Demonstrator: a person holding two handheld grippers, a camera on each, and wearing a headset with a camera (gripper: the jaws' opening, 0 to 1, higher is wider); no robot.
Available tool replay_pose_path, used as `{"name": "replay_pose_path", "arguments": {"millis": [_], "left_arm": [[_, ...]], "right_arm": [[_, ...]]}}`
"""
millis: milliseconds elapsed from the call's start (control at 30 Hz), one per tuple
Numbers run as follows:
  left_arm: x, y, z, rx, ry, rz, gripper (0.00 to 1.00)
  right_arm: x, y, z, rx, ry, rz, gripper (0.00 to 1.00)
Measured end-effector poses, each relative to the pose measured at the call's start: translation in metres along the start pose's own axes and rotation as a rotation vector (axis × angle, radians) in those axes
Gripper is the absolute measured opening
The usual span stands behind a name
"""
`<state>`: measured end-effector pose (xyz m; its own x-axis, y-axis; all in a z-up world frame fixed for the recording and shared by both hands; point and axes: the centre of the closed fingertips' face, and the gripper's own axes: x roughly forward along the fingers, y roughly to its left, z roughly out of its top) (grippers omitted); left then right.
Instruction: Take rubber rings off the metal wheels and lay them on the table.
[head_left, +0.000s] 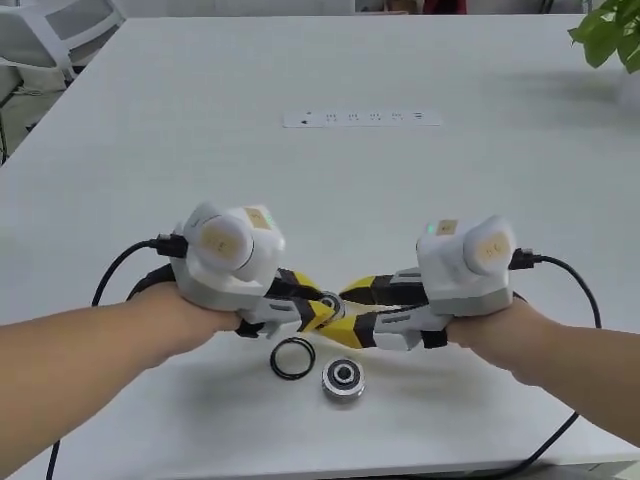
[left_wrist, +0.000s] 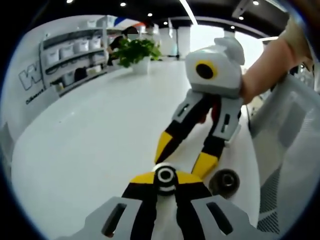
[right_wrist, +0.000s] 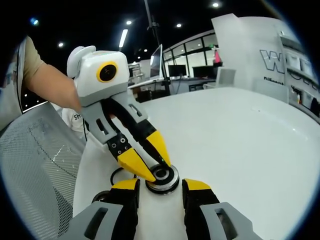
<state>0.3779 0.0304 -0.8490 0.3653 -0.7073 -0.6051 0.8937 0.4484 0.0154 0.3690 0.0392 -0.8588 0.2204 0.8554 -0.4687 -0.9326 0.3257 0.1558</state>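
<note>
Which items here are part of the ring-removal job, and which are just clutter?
Job:
- held wheel, pinched by the left gripper, with the right gripper open around it
- loose wheel on the table
- rubber ring lying beside the loose wheel

Lying about:
- power strip
- plant
- chair

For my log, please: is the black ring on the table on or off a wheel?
Off: the rubber ring lies flat on the table, beside a metal wheel.
</note>
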Motion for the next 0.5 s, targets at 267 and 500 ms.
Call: {"name": "replay_pose_path", "arguments": {"millis": [267,500], "left_arm": [[-0.0002,0.0007,0.0002,-0.009,-0.007,0.013,0.14],[-0.0006,0.0003,0.0003,-0.009,-0.007,0.017,0.14]], "right_arm": [[0.0046,0.0008,-0.0003,-0.019,0.01,-0.008,0.31],[-0.0003,-0.0021,-0.0015,-0.012,0.009,-0.021,0.26]]}}
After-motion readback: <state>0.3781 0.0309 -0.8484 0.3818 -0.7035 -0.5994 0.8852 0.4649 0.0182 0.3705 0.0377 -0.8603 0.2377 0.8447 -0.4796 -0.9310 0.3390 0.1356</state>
